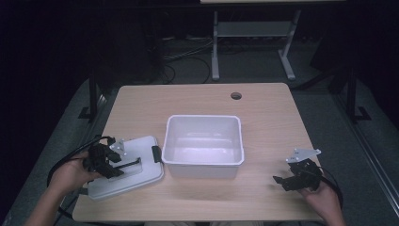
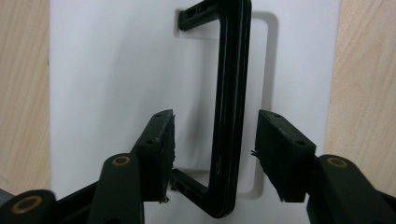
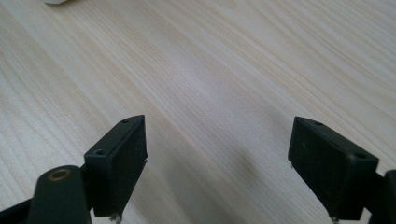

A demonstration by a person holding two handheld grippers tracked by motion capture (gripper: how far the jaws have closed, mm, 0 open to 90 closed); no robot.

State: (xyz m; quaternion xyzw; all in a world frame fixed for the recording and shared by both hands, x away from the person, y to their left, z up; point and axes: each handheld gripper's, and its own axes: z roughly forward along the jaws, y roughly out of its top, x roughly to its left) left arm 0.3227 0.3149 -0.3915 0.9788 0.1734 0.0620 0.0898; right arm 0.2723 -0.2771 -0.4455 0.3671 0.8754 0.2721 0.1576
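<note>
On the worktop point(image 1: 277, 122) there is one white tub point(image 1: 203, 143), near the middle, and one white lid point(image 1: 136, 172) lying flat just beside it at about eight o'clock, carrying one black handle point(image 2: 231, 107) on top. Two grippers are out, one in each hand. The left gripper point(image 1: 120, 162) sits over the lid, its jaws about half open and standing either side of the handle bar; a gap shows on both sides, so the pads are not pressing on it. The right gripper point(image 3: 233, 163) rests low over bare wood at about four o'clock from the tub, well apart from it, jaws spread wide with nothing between them.
</note>
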